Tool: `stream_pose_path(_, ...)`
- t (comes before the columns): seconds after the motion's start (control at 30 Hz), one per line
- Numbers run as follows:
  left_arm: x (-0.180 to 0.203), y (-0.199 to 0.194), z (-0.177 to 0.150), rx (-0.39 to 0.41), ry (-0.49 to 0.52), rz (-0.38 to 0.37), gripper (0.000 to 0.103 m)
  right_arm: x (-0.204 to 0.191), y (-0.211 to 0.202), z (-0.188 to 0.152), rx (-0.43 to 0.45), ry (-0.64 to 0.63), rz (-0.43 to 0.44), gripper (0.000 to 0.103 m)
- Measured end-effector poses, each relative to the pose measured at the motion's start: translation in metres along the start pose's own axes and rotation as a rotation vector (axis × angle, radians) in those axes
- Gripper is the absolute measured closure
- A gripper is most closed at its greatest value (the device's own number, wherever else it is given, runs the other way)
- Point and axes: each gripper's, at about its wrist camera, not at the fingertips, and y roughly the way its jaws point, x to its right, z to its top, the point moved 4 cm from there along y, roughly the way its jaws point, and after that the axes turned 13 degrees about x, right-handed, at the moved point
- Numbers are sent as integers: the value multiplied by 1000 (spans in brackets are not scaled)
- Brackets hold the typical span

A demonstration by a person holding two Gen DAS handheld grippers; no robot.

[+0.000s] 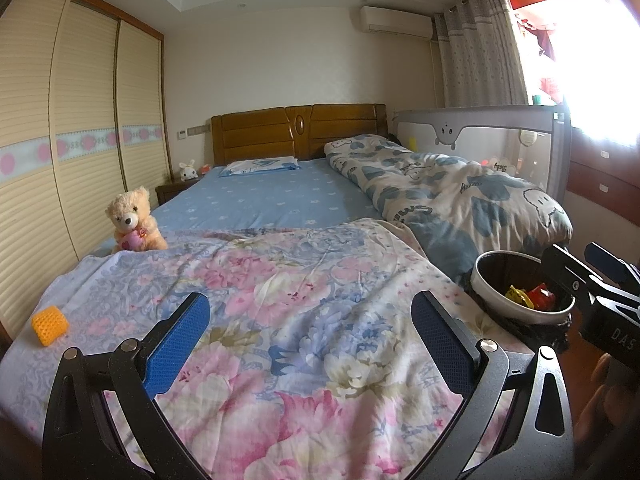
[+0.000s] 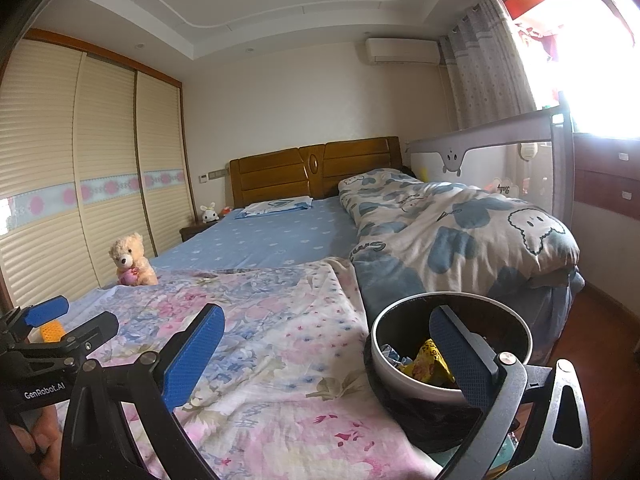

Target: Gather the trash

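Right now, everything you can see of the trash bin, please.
The trash bin is small and round, with a white rim band over a black liner that looks like plastic film, bunched below. It stands upright and open at the bed's right foot corner, against the floral sheet. Yellow, red and bluish wrappers lie inside. In the right wrist view, one finger overlaps its mouth.

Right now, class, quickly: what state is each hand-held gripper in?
Left hand-held gripper: open, holding nothing, above the floral blanket.
Right hand-held gripper: open, holding nothing, one finger over the trash bin.
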Motion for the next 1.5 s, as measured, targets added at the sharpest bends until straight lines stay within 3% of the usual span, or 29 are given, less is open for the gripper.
stream_pose_path(1.5, 4, 4, -10, -26, -8, -6, 0, -6, 2, -1, -25, 22, 26, 0)
